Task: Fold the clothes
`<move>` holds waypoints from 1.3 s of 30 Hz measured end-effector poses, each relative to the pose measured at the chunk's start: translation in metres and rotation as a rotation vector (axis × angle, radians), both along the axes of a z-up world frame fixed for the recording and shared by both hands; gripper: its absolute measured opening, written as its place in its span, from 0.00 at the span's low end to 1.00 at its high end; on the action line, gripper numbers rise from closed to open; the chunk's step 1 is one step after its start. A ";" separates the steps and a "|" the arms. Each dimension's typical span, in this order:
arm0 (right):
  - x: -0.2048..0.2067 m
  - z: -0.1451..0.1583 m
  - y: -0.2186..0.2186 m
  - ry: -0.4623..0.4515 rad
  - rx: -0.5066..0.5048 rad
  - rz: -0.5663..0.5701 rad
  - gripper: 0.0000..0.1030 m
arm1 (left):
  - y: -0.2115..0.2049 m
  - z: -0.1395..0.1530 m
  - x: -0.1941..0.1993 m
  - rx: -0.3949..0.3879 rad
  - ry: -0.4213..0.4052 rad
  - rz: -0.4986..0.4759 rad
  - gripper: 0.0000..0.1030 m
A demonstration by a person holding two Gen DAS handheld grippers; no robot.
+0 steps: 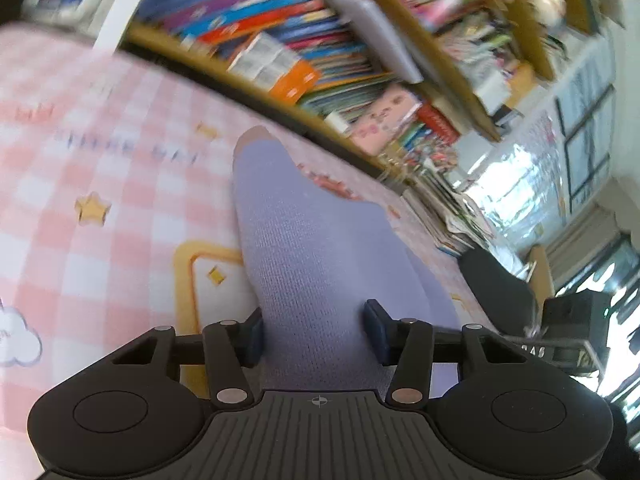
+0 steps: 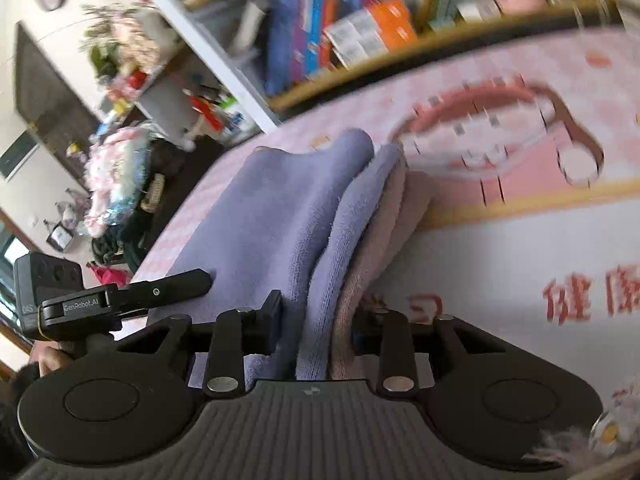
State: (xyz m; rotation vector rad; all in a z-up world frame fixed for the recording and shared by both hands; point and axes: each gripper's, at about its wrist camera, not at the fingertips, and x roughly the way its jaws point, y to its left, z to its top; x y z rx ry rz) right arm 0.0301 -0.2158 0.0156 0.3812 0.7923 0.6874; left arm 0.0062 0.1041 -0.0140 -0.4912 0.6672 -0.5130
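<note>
Cloth fills the gap of both my tools, and it runs straight out from them. My left hand-held gripper (image 1: pixel 316 330) has its two dark pads spread, with the lavender garment (image 1: pixel 308 240) lying between them; I cannot tell whether they press on it or merely sit on either side. From there the garment stretches away as one long strip along the fingers' line, narrowing to a pinkish tip far out over the pink checked blanket (image 1: pixel 100 152). My right hand-held gripper (image 2: pixel 316 320) looks clamped on the stacked edges of the same garment (image 2: pixel 280 208), lavender layers on the left and a dusty pink layer on the right, squeezed between its pads. The folded bundle again runs forward, long axis in line with the fingers, ending well short of the bookshelf (image 2: pixel 340 28). My left tool shows at the lower left of the right view, just beside the cloth, so both hands sit at the near end; I judge the coming fold will carry this end toward the far one.
</note>
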 end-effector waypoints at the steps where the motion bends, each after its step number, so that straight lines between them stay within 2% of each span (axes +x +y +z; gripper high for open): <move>1: -0.002 0.004 -0.001 -0.024 0.003 0.003 0.28 | -0.001 0.005 -0.002 0.005 -0.023 0.000 0.47; 8: 0.008 0.033 -0.007 -0.130 0.035 0.008 0.28 | -0.001 0.033 0.008 -0.009 -0.119 0.007 0.47; 17: 0.085 0.047 0.007 -0.152 0.040 0.019 0.28 | 0.014 0.036 0.077 -0.045 -0.125 0.054 0.48; 29: 0.212 0.021 0.042 -0.109 0.016 0.009 0.28 | 0.044 0.008 0.187 -0.088 -0.088 0.119 0.47; 39: 0.260 -0.001 0.046 -0.103 0.026 -0.013 0.28 | 0.049 -0.010 0.232 -0.105 -0.063 0.137 0.47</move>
